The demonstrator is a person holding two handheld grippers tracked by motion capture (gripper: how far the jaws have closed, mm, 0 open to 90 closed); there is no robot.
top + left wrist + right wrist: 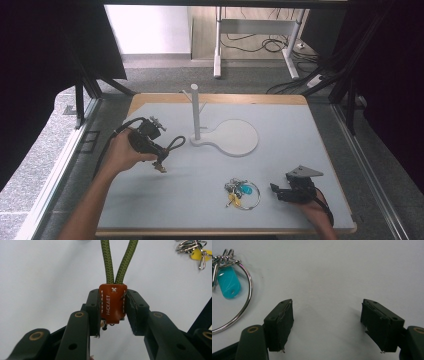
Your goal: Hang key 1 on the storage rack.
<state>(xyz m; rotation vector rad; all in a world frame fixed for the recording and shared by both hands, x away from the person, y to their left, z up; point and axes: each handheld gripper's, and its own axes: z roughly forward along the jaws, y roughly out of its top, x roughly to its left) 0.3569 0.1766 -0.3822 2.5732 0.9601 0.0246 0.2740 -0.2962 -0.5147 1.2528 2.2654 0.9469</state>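
Note:
My left gripper (113,312) is shut on a brown leather tag (113,302), and an olive green cord loop (120,262) runs out from the tag, away from the jaws. In the high view the left gripper (159,156) is held above the table's left part, with the cord loop (176,142) sticking out to its right. A large metal key ring (243,192) with keys and a teal tag (229,282) lies near the front edge. My right gripper (276,190) rests just right of the ring, and its jaws (327,320) stand open with nothing between them.
A white stand with an upright post (194,111) and a round flat base (237,137) sits at the table's middle back. The pale grey table top (280,160) has a wooden rim. Dark frame bars stand at both sides.

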